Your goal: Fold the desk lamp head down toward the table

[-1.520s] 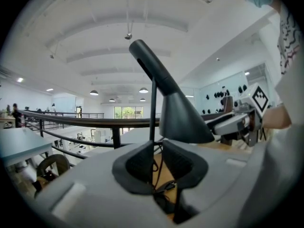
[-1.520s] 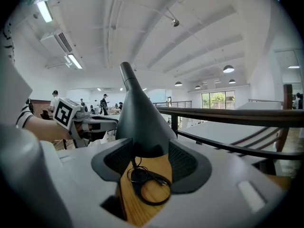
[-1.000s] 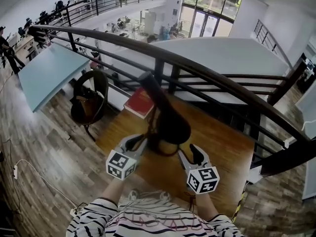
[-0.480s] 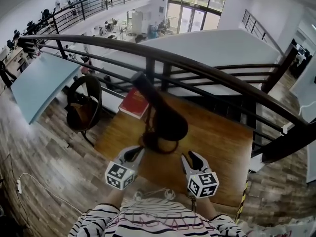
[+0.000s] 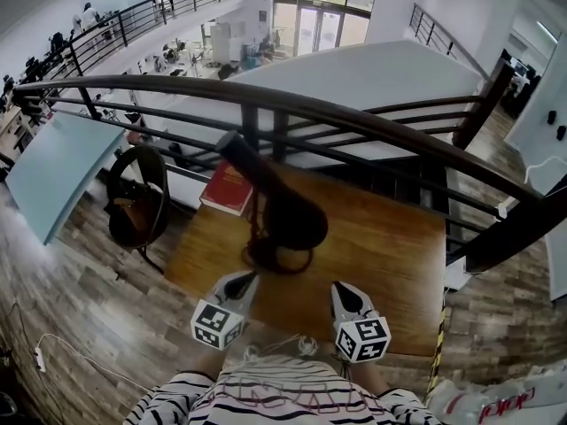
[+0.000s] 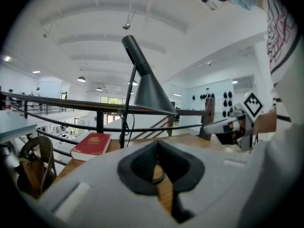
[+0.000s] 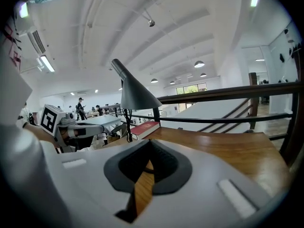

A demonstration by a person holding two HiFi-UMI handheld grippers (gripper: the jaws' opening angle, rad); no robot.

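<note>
The dark grey desk lamp stands on the wooden table (image 5: 390, 237), its cone head (image 5: 291, 218) hanging over its round base (image 5: 276, 258) and its arm slanting up toward the far left. In both gripper views the lamp head (image 6: 151, 93) (image 7: 135, 97) rises ahead, untouched. My left gripper (image 5: 243, 280) (image 6: 158, 142) sits near the table's front edge, short of the base. My right gripper (image 5: 342, 289) (image 7: 149, 142) is beside it, further right. Both have just been closing and now stand shut with nothing between them.
A red book (image 5: 228, 189) (image 6: 92, 144) lies at the table's far left corner. A dark railing (image 5: 372, 122) runs behind the table, with a drop to a lower floor beyond. A chair with a bag (image 5: 135, 197) stands left of the table.
Both grippers have drawn back from the lamp base toward the table's front edge and sunk a little. Their jaws went from open to shut. The lamp has not moved.
</note>
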